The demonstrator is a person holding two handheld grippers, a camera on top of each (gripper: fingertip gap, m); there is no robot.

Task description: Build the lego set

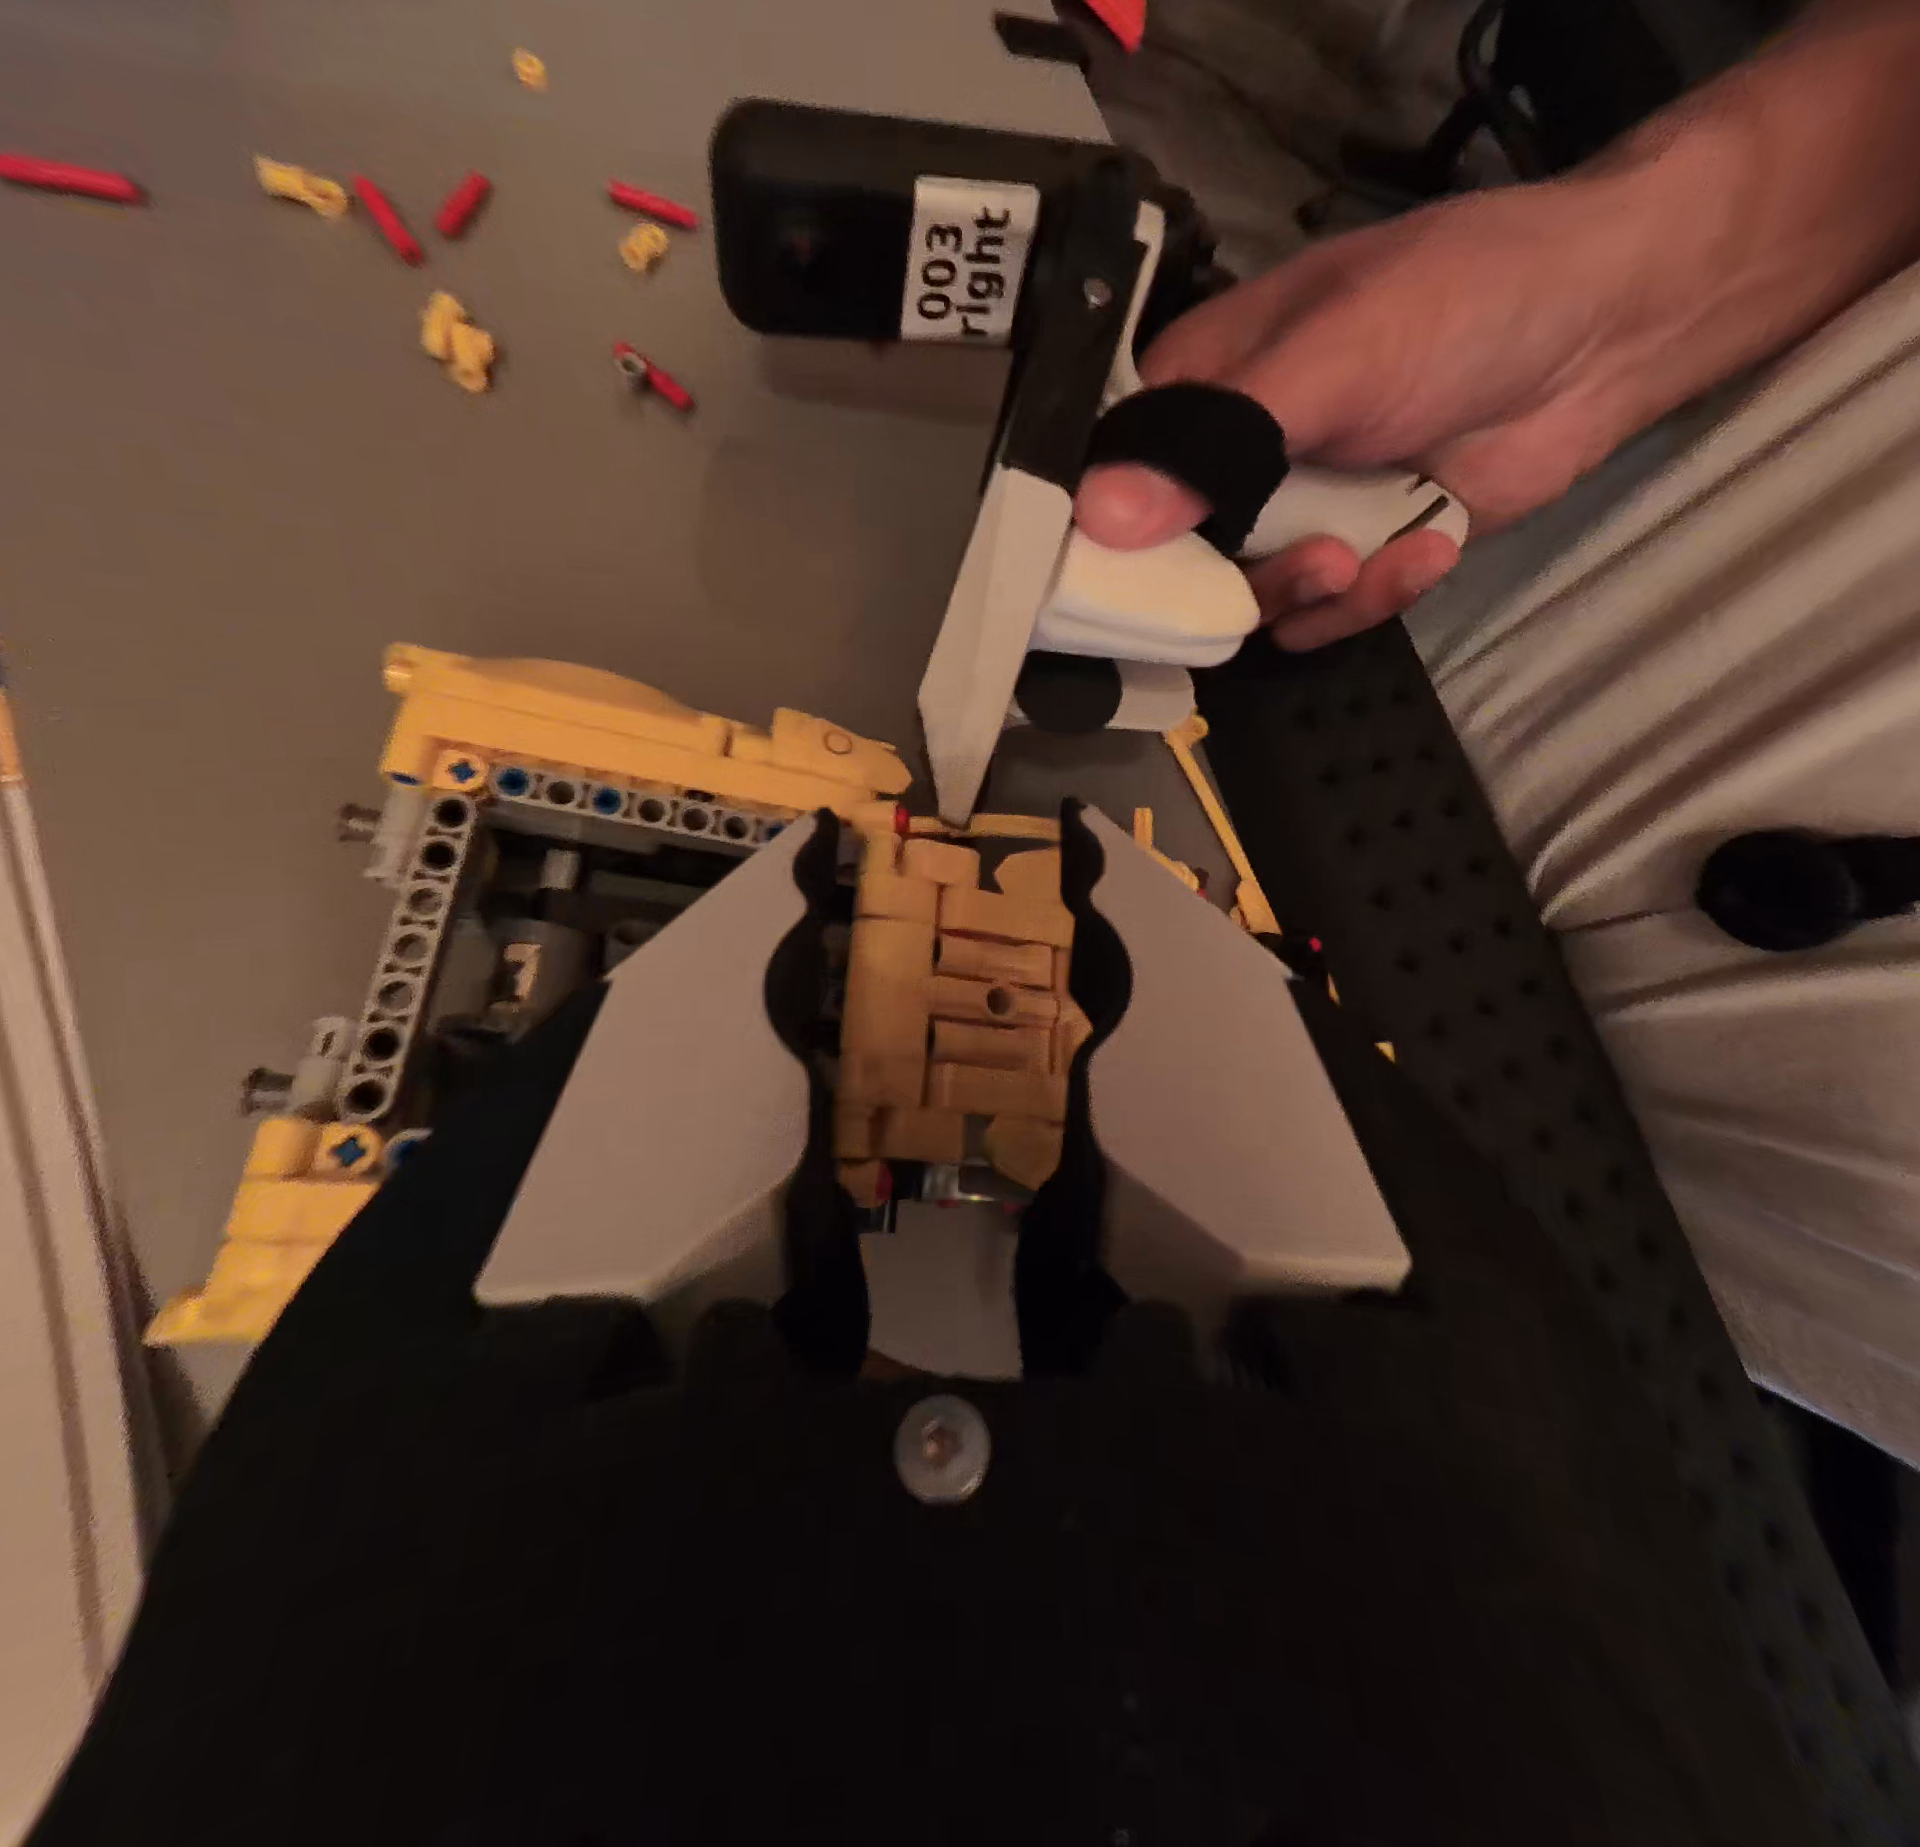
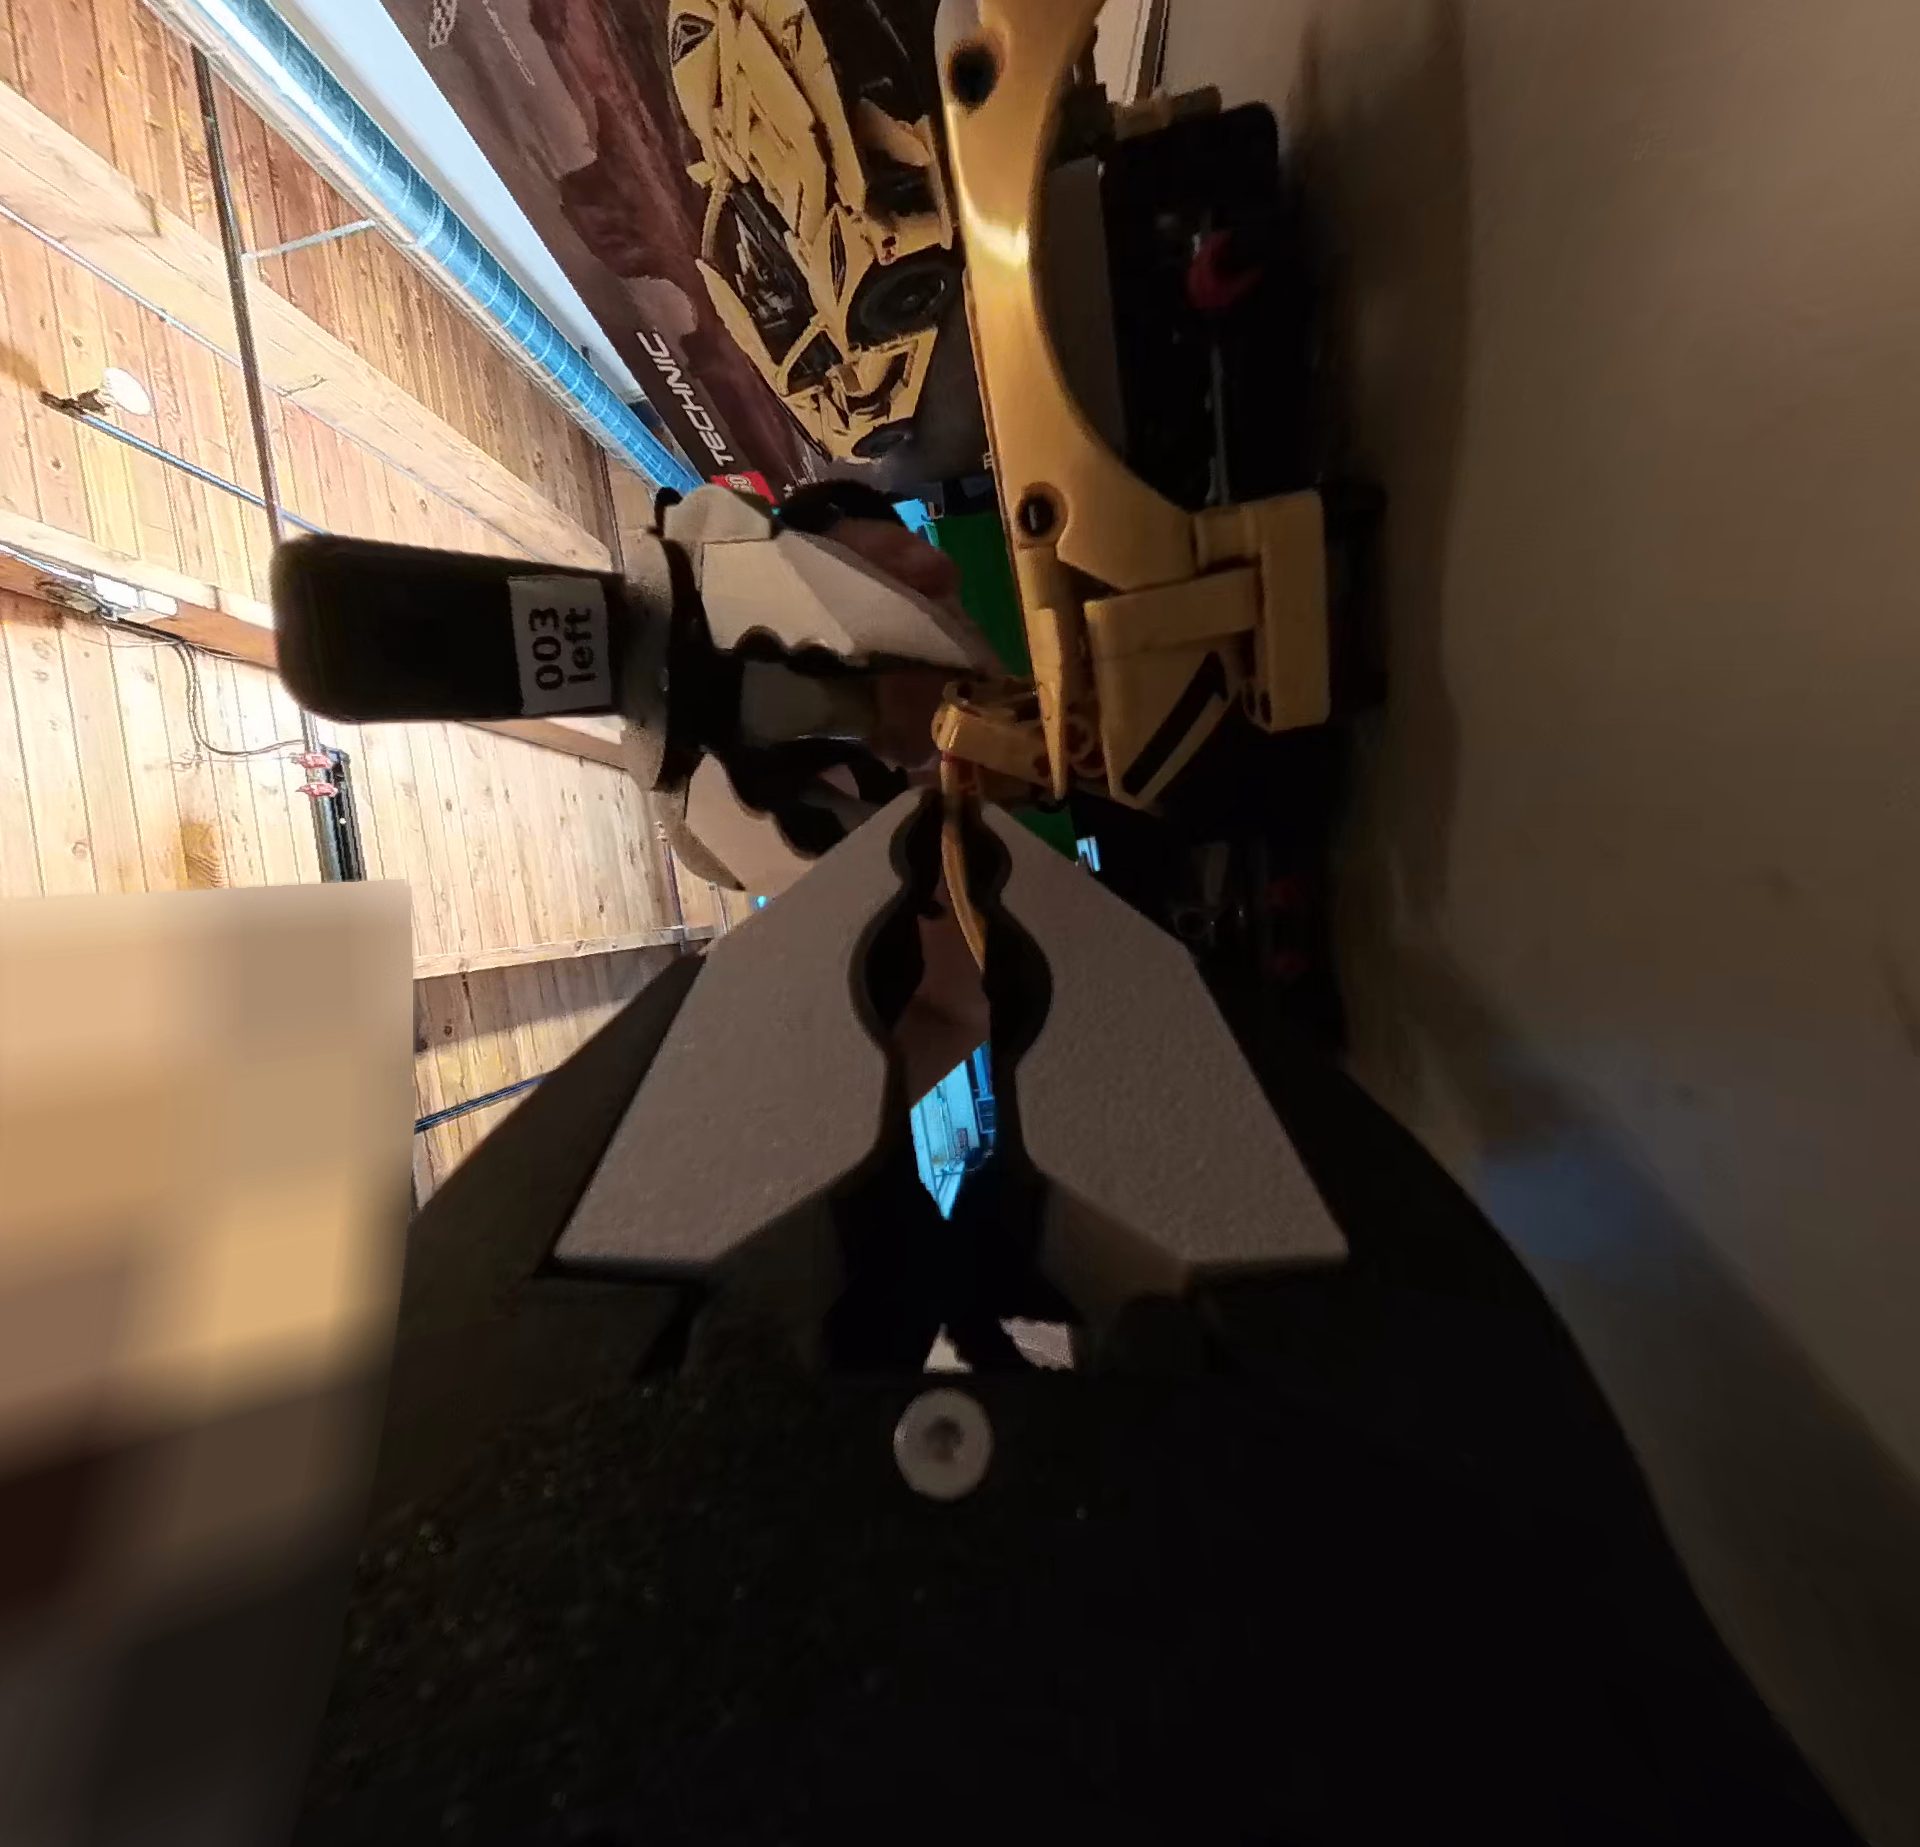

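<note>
In the left wrist view, loose parts lie scattered on the grey table (image 1: pixel 260 509) at the upper left: five red pins (image 1: pixel 462 202) and four small yellow connectors (image 1: pixel 455 339), all well apart from the build. Below them sits the one partly built yellow car (image 1: pixel 623 727), its long axis running from the lower left up toward the upper right, with a grey holed beam (image 1: pixel 410 950) crossing its near end and a yellow body panel along the far side. The left gripper (image 1: pixel 951 831) reaches over the car from the bottom edge; its two grey fingers (image 1: pixel 686 1070) are closed against a blocky yellow section of the car (image 1: pixel 987 997), which fills the gap between them. Just beyond its tips, the right gripper (image 1: pixel 961 805) comes down from the upper right, held by a person's hand (image 1: pixel 1403 395), its tip touching the car's top edge; whether its jaws are spread cannot be told from here. To the right runs a black perforated board (image 1: pixel 1507 1070). In the right wrist view the scene is turned on its side: the left gripper (image 2: pixel 977 670) enters from the left, the set's box (image 2: pixel 727 187) stands behind, and the car (image 2: pixel 1049 363) runs from top to bottom. The right gripper (image 2: pixel 951 810) has its jaws nearly together, pinching a thin yellow strip (image 2: pixel 966 904) that juts from the car.
</note>
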